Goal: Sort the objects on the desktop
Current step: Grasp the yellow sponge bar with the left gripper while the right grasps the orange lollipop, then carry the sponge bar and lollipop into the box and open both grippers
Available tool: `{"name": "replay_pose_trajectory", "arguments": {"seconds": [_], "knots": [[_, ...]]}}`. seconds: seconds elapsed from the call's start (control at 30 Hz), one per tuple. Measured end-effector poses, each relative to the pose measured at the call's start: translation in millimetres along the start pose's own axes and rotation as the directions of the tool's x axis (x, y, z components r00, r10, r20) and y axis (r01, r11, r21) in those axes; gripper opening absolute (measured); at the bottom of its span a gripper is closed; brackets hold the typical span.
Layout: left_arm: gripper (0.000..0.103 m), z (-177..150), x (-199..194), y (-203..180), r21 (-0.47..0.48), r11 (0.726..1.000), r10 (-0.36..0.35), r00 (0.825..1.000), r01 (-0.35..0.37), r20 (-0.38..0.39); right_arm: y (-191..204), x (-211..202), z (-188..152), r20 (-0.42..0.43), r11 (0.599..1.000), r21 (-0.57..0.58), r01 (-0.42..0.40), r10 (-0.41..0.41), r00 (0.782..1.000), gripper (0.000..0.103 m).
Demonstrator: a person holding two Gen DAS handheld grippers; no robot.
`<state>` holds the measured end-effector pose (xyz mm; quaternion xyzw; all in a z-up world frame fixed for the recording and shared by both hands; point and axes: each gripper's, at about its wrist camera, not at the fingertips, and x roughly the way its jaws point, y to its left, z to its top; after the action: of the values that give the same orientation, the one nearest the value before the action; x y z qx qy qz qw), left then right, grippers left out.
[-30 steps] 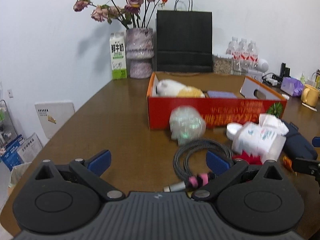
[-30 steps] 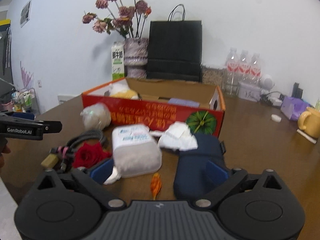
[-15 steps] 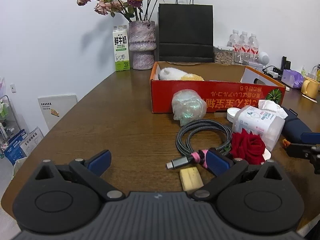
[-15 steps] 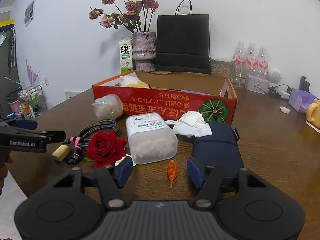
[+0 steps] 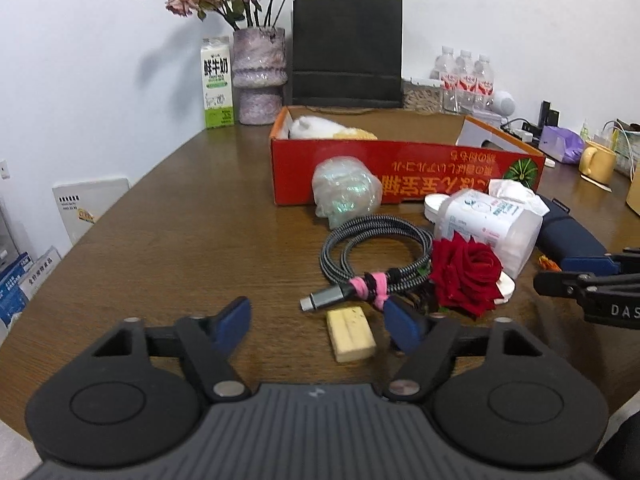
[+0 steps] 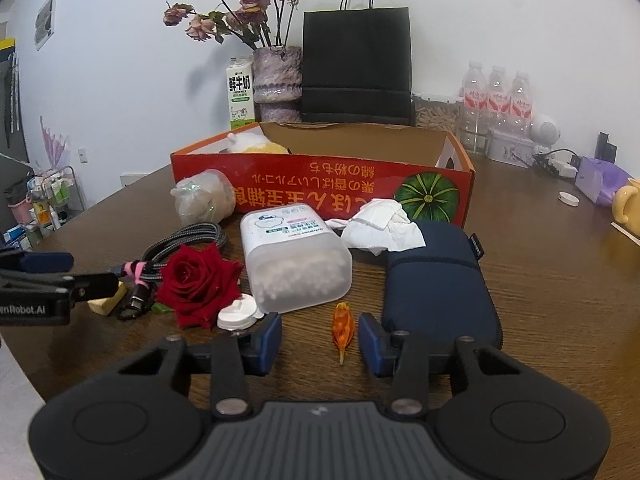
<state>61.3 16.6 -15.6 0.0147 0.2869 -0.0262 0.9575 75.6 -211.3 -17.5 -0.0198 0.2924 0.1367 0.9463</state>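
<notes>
A red cardboard box [image 5: 404,178] [image 6: 320,188] stands on the brown table, with a white plush toy [image 5: 316,127] inside. In front of it lie a wrapped iridescent ball [image 5: 344,192], a coiled braided cable [image 5: 372,252], a red rose [image 5: 466,274] [image 6: 198,280], a clear plastic tub [image 6: 296,260], a crumpled tissue [image 6: 380,222], a navy pouch [image 6: 438,280], a yellow eraser [image 5: 351,338] and an orange petal [image 6: 344,326]. My left gripper [image 5: 320,324] is open, near the eraser. My right gripper [image 6: 319,344] is open around the petal.
At the back stand a vase of dried flowers [image 5: 259,76], a milk carton [image 5: 217,82], a black paper bag [image 5: 347,50] and water bottles [image 5: 464,76]. A yellow mug [image 5: 598,160] and a purple packet [image 5: 562,145] sit at the far right. The table edge runs along the left.
Both grippers have pulled back and risen, so more of the table shows. The right gripper's fingers have narrowed and now frame the orange petal. The left stays wide open.
</notes>
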Motion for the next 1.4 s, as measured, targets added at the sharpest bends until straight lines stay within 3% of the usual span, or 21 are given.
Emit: {"name": "replay_pose_trajectory", "arguments": {"seconds": [0.07,0.23,0.33,0.37,0.9,1.4], "knots": [[0.057,-2,2,0,-0.003,1.000,-0.014,1.000,0.014,-0.012,0,3,0,-0.006,1.000,0.000,0.004,-0.004,1.000,0.040],[0.035,-4,3,-1,-0.006,0.998,-0.060,0.998,0.060,-0.025,-1,8,0,-0.006,1.000,0.000,0.017,-0.017,1.000,0.033],[0.025,-3,2,-4,-0.010,0.996,-0.084,0.996,0.083,-0.027,0,8,-1,-0.003,1.000,-0.009,0.018,-0.018,1.000,0.017],[0.025,-3,2,-5,-0.007,0.997,-0.082,0.996,0.082,-0.027,0,8,-1,-0.002,1.000,-0.010,0.014,-0.014,1.000,0.012],[0.023,3,-7,-5,-0.009,0.997,-0.076,0.997,0.077,0.008,-1,-5,4,0.055,1.000,0.006,0.003,-0.004,0.998,0.011],[0.023,62,-7,-14,0.031,0.997,-0.072,0.985,0.068,0.159,-4,-12,37,0.158,1.000,-0.005,0.001,0.000,0.987,0.012]]}}
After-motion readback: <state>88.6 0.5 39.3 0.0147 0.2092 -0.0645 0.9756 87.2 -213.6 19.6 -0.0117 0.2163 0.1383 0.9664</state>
